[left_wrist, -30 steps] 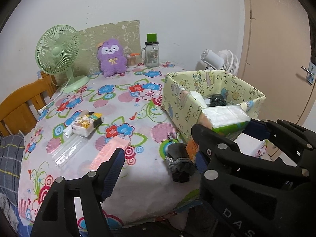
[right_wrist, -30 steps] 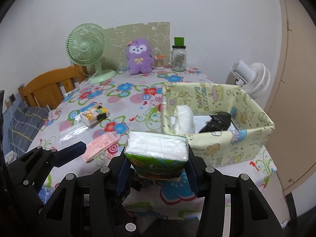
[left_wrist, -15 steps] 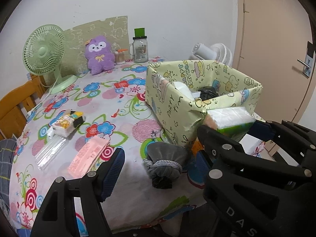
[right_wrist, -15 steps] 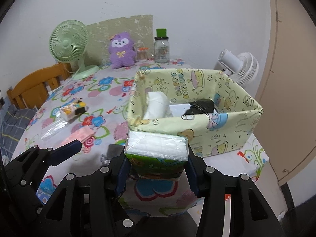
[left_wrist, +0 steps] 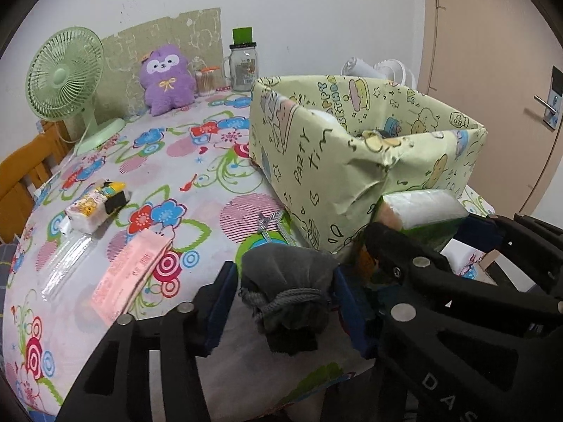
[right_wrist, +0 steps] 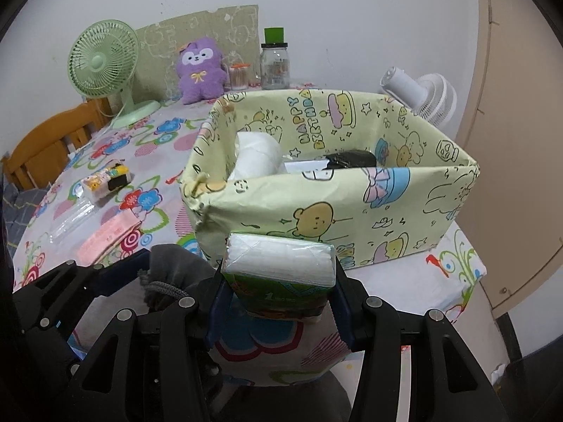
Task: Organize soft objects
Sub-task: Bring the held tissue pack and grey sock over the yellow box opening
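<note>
1. Progress, judged: partly done. On the desk [left_wrist: 211, 369], left side, three flat packs are seen unsorted: a cartoon-printed tissue pack [left_wrist: 95, 205], a clear plastic sleeve [left_wrist: 65, 263] and a pink pack [left_wrist: 130, 274].
2. At the near edge, a grey drawstring pouch [left_wrist: 285, 281] is framed by the left hand-held gripper [left_wrist: 285, 313]. Its jaws are closing; the blue pads appear just at the pouch's sides, so a firm hold cannot be confirmed. The fabric is matte and slumped, with a cord cinched around its neck.
3. A green-wrapped tissue pack [right_wrist: 279, 267] is clamped by the right hand-held gripper [right_wrist: 278, 302], just in front of the box. Glossy film, brick-shaped, yielding.
4. The yellow cartoon-paper box [right_wrist: 352, 211], with a dented corner, already holds a white roll [right_wrist: 258, 154] and a black bundle [right_wrist: 350, 160].
5. A purple plush [right_wrist: 200, 68] is left at the back.
</note>
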### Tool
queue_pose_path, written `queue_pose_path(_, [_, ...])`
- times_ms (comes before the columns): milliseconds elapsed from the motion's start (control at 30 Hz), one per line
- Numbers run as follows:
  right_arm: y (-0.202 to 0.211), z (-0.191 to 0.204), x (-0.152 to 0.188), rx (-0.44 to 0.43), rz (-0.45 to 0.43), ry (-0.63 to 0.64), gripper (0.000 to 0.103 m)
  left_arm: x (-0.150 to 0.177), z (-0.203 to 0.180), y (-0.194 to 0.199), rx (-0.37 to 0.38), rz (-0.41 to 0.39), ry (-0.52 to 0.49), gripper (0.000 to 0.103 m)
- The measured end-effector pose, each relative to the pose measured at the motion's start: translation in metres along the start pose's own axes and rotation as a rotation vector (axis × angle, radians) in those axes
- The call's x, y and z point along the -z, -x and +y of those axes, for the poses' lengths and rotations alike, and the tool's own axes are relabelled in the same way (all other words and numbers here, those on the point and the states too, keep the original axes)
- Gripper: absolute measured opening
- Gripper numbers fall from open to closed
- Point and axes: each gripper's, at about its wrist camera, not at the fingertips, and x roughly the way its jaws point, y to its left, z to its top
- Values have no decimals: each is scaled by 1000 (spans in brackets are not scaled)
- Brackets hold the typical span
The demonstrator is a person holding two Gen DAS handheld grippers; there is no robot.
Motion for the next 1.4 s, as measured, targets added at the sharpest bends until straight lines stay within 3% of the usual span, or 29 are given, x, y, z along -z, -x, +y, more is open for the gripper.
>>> queue_pose_path(333, [-1,2,-1,5,-3,2,54,0,2,-4,29,3,4,42])
queue_pose_path(1400, [77,20,-32,-77,-164,6,54,-25,14,77,-24,-141,15,40])
